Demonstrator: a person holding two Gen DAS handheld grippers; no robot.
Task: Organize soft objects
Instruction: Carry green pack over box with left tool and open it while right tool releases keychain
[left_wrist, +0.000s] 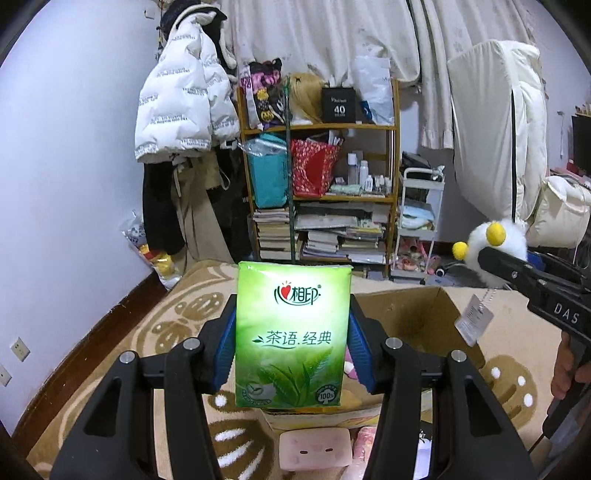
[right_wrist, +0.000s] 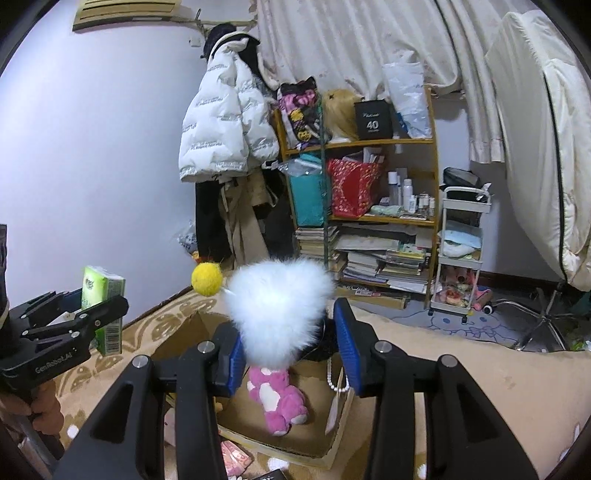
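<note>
My left gripper (left_wrist: 291, 343) is shut on a green tissue pack (left_wrist: 292, 332) and holds it upright above the near edge of an open cardboard box (left_wrist: 413, 310). It also shows in the right wrist view (right_wrist: 103, 314). My right gripper (right_wrist: 288, 343) is shut on a white fluffy toy (right_wrist: 277, 314) with yellow pom-poms (right_wrist: 207, 278), held above the box (right_wrist: 192, 332). A pink plush (right_wrist: 279, 400) lies inside the box. From the left wrist view the white fluffy toy (left_wrist: 495, 243) hangs at the right, with a paper tag (left_wrist: 474, 319) below it.
A pink soft block (left_wrist: 314, 448) lies on the patterned beige bedspread (left_wrist: 177, 317) below the left gripper. A bead string (right_wrist: 334, 380) hangs in the box. A cluttered shelf (left_wrist: 321, 192), a coat rack (left_wrist: 184, 110) and a white cart (left_wrist: 419, 221) stand behind.
</note>
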